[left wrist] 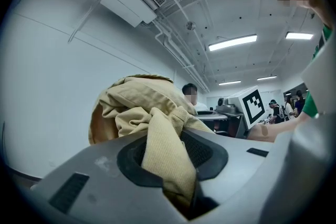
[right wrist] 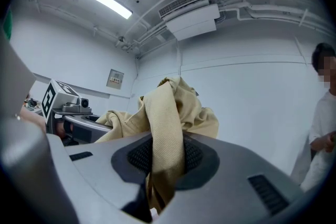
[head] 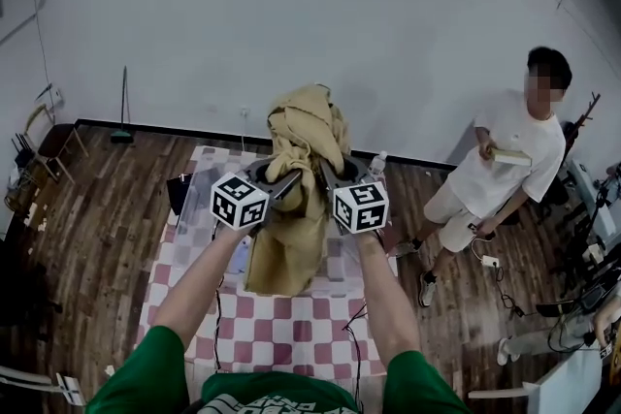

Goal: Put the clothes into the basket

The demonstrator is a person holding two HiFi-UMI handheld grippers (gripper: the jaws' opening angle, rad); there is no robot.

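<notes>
A tan garment (head: 297, 179) hangs bunched in the air above the checkered table (head: 291, 325), held up by both grippers. My left gripper (head: 283, 181) is shut on a fold of the tan garment (left wrist: 157, 149), which fills the gap between its jaws. My right gripper (head: 328, 179) is shut on another fold of the garment (right wrist: 165, 149). The cloth piles above the jaws and drapes down below them toward the table. No basket shows in any view.
A person in a white shirt (head: 505, 160) stands at the right on the wooden floor. A bottle (head: 377, 164) stands at the table's far right edge and a dark object (head: 179, 192) at its far left. A chair (head: 44, 145) is at the far left.
</notes>
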